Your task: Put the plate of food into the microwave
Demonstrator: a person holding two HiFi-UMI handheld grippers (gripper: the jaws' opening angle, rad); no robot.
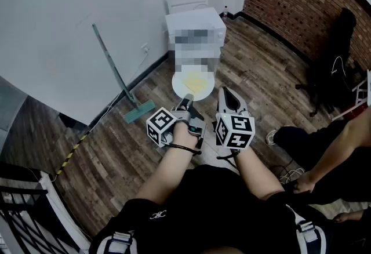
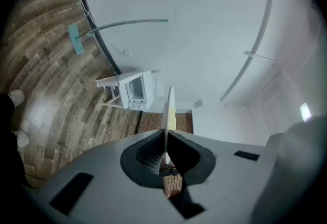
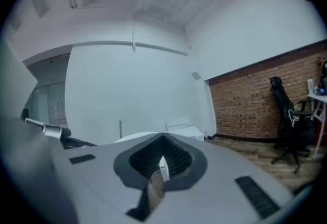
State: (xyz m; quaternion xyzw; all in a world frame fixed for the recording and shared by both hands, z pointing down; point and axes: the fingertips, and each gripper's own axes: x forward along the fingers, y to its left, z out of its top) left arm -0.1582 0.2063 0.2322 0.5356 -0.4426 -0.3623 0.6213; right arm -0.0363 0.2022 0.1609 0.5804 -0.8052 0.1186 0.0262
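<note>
The plate, white and loaded with yellow food, is held in front of the microwave, short of it and above the wooden floor. Its rim on the side away from the microwave is pinched by the left gripper, and the plate is seen edge-on between the pressed jaws in the left gripper view. The right gripper is held equally short of the microwave, with its jaws pressed together and nothing between them. The microwave is set on a small white stand against the white wall. A mop is leaned on that wall left of the microwave, and an office chair is seen well to its right.
</note>
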